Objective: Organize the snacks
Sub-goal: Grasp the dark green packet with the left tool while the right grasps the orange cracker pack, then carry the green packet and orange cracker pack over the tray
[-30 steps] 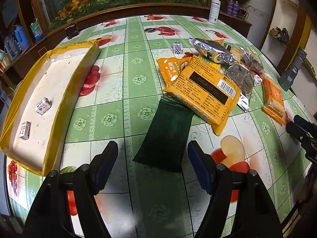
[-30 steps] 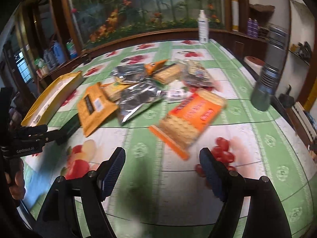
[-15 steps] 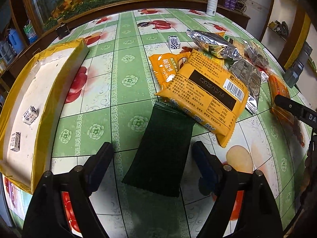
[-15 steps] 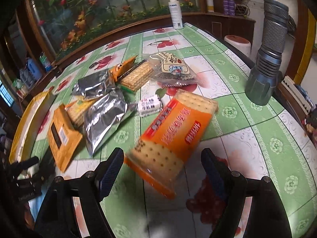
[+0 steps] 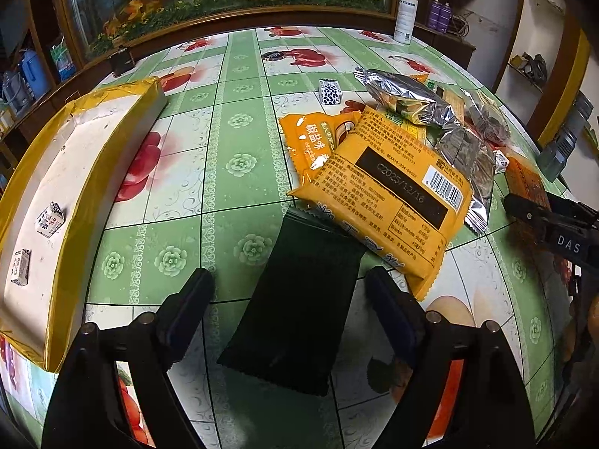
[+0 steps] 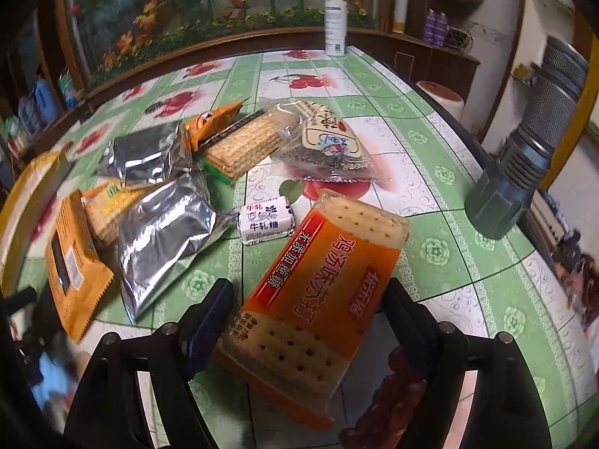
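Floral tablecloth, dark packet half-buried, left tongs, right tongs both apart.

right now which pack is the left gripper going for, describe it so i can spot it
On the green flowered tablecloth, right of the long yellow-edged box, lies a heap of snack packs. Nearest its front edge, between the open left gripper fingers, lies the dark green pack: plain and unprinted, unlike its orange and silver neighbours.
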The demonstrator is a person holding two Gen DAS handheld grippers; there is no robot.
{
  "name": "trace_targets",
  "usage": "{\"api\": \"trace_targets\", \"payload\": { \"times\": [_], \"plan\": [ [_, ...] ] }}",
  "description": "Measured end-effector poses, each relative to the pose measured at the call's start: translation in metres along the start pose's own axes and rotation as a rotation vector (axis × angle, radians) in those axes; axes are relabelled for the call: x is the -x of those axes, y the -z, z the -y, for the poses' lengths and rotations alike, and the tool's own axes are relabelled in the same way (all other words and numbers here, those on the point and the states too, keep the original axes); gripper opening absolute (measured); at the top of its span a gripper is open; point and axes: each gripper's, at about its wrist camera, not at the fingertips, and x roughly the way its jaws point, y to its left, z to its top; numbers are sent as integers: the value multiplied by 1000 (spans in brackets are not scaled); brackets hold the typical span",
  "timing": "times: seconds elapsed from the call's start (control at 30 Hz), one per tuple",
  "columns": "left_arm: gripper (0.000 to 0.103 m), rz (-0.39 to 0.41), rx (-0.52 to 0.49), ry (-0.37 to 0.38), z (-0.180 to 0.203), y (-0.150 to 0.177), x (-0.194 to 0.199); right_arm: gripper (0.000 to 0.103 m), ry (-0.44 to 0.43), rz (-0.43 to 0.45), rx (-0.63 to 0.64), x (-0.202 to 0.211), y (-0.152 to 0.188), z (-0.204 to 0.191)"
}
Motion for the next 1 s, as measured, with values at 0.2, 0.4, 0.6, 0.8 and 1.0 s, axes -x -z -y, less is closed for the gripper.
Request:
{"api": "trace_targets", "payload": {
  "times": [0.2, 0.4, 0.6, 0.8, 1.0],
  "plan": [
    [69, 18, -21, 7, 7, 5, 6, 68, -59, 8, 83, 8, 7, -5],
    [43, 23, -30, 19, 11, 12, 15, 59, -89, 15, 116, 18, 21, -4],
    [42, 26, 20, 56, -4, 23, 24, 55, -145, 19, 117, 34, 40, 2],
    [42, 16, 115, 106, -27, 32, 37, 55, -290, 24, 57, 55, 52, 13],
    [42, 34, 150, 96, -33, 35, 50, 55, -359, 6, 98, 64, 61, -12]
  ]
}}
